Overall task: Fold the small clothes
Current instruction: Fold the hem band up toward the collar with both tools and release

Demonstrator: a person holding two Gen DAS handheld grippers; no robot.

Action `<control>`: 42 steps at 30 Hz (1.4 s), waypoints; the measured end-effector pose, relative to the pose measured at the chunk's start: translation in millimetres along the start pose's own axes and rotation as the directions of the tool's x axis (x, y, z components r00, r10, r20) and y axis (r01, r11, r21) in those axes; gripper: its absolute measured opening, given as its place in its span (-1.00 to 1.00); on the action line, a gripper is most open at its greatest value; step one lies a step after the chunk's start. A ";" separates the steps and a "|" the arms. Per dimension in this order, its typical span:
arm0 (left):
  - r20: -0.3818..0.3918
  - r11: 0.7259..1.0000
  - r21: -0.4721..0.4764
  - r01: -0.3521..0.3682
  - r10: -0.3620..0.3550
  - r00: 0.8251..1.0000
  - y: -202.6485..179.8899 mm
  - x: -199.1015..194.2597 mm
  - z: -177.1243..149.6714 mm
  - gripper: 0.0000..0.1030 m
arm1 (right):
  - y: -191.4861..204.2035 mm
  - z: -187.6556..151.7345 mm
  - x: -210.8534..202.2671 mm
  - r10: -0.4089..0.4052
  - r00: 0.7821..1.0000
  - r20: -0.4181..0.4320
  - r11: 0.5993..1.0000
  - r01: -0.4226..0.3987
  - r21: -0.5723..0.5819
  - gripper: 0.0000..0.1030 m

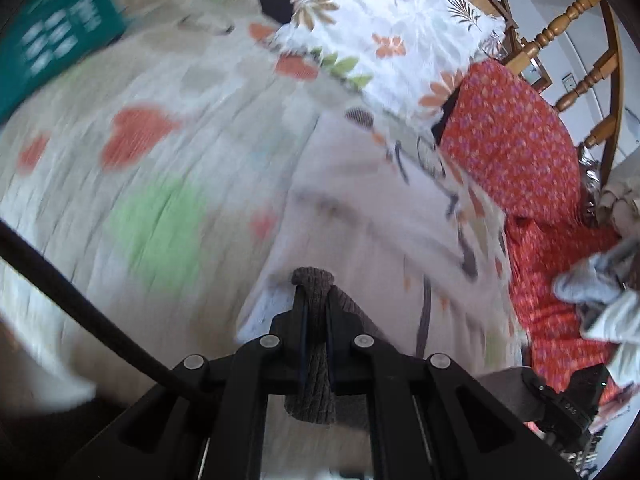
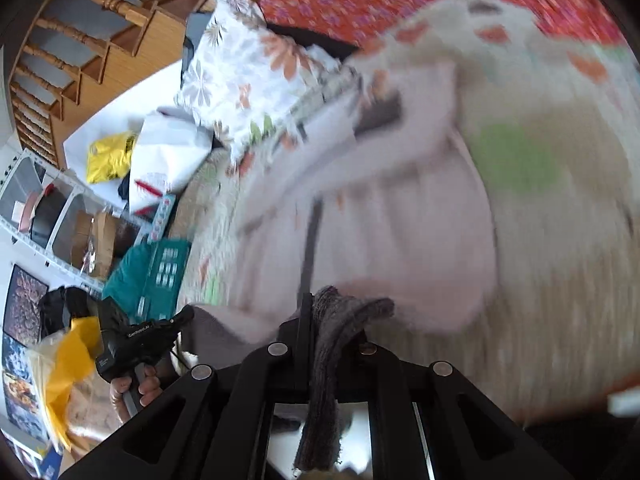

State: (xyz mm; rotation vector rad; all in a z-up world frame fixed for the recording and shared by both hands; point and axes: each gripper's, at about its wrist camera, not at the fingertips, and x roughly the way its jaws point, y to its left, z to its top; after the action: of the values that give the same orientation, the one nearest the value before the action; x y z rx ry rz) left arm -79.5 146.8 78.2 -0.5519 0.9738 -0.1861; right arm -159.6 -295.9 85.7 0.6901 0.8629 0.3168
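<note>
Both clamped tight on grey ribbed hem [image 1: 312, 280]: left gripper [image 1: 316, 304], right gripper [image 2: 320, 312]. Pale garment [image 1: 360, 216] hanging toward 12 o'clock, stretched between.

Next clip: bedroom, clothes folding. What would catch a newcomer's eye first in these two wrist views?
Both pairs of jaws are shut on the grey-brown ribbed knit hem of a pale pink garment, which hangs blurred between the left gripper and the right gripper. Behind it lie a bedsheet with red hearts and green patches, a floral pillow and a red patterned cloth.
</note>
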 end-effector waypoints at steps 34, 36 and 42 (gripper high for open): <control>-0.003 0.992 0.066 -0.104 0.104 0.995 -35.3 121.0 128.0 0.14 | -31.8 168.1 122.4 -0.303 0.947 0.110 0.940 0.316 -0.126 0.37; -0.036 0.989 0.122 -0.080 0.085 0.996 -42.6 118.2 118.1 0.14 | -27.2 162.2 126.0 -0.290 0.953 0.090 0.942 0.301 -0.146 0.37; -0.351 0.940 0.280 0.195 -0.089 0.932 -87.3 138.8 82.7 0.14 | -6.8 151.1 135.6 -0.276 0.959 0.063 0.942 0.282 -0.180 0.36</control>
State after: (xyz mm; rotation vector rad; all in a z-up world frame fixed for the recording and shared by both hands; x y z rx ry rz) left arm 74.3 48.5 58.4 -0.3029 1.2057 -0.5717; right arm 42.9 -295.0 70.1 0.3903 0.8711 0.1272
